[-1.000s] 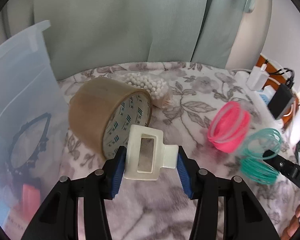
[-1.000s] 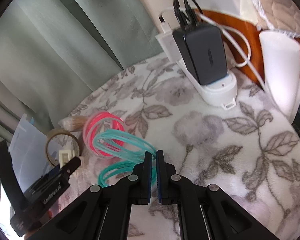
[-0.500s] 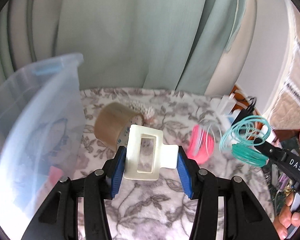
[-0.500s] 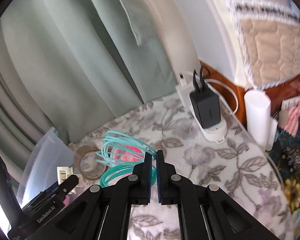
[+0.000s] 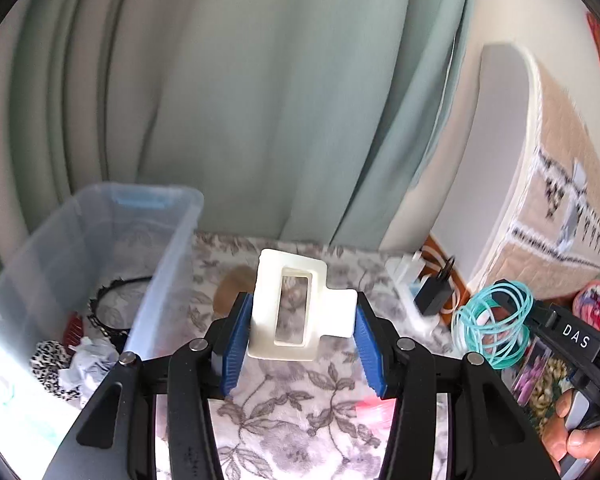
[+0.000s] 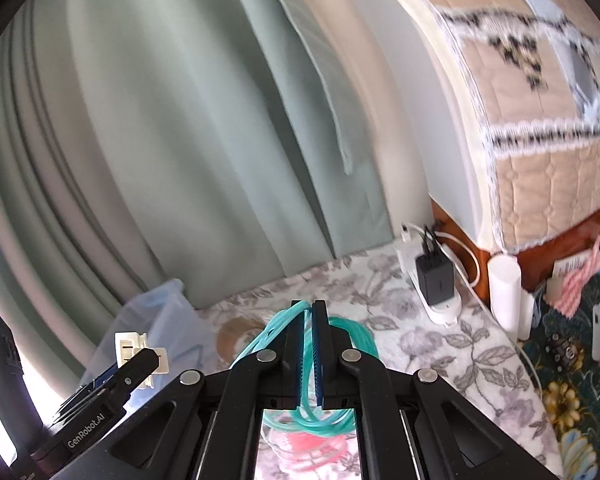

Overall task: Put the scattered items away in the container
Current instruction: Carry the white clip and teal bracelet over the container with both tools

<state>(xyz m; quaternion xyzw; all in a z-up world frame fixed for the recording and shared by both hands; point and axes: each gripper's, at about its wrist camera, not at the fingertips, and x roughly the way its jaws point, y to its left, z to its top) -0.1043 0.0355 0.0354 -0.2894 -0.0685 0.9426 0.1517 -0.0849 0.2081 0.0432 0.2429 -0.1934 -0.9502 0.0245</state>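
My left gripper (image 5: 300, 314) is shut on a white plastic clip (image 5: 296, 308) and holds it high above the floral cloth, right of the clear plastic bin (image 5: 168, 256). The clip also shows in the right wrist view (image 6: 130, 350). My right gripper (image 6: 311, 312) is shut on a bundle of teal rings (image 6: 268, 334) and holds it in the air; the rings also show in the left wrist view (image 5: 490, 328). The bin holds a black headband (image 5: 112, 292) and crumpled items. A brown tape roll (image 5: 232, 290) and pink rings (image 6: 312, 446) lie on the cloth below.
A white power strip with a black charger (image 6: 436, 276) sits at the back right by a white cylinder (image 6: 504, 292). Green curtains hang behind. A quilted bed side (image 6: 540, 120) stands at the right. A person's hand (image 5: 576, 432) holds the right gripper.
Both grippers have risen well above the cloth with their loads. The bin's inside has come into the left wrist view; the tape roll and pink rings now lie far below.
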